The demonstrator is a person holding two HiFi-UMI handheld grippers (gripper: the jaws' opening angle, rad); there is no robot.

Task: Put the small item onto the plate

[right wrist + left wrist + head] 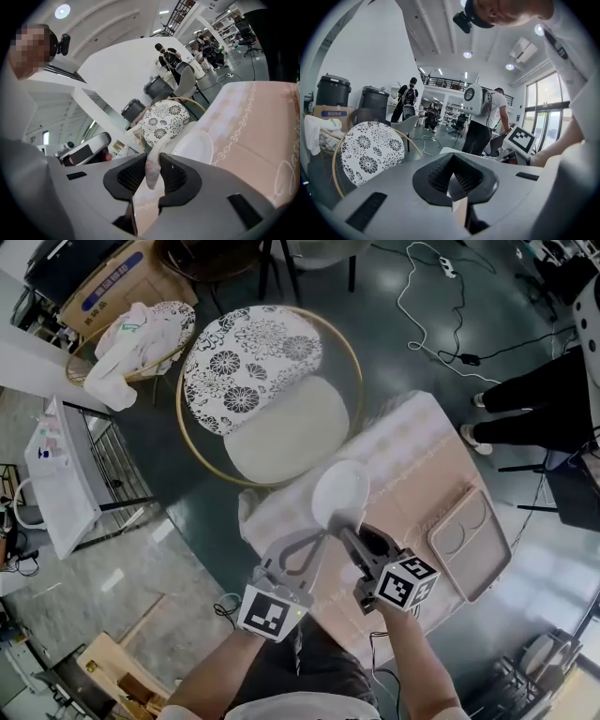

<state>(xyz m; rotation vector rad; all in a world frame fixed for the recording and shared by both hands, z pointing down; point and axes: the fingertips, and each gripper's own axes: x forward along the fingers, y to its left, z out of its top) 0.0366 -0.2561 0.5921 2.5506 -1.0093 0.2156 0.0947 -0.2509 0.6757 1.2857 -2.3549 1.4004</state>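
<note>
the right gripper [152, 165] is clamped on the item [151, 174], a small pale, pinkish piece standing up between the pads. so the task's thing is in the air, not yet set down. it hangs just short of the plate [196, 146], near the closer rim. judging by that, the carry is nearly done and only the last reach and the release remain. the left gripper [453, 180] has its jaws drawn into a narrow v on a pale wedge. the wedge looks like the plate's rim, probably pinched to keep the plate from sliding on the cloth [422, 451]. the plate is bare. further right on the cloth lies a tray [469, 545] with two shallow wells, both apparently bare. beyond the table stands a chair [277, 432].
</note>
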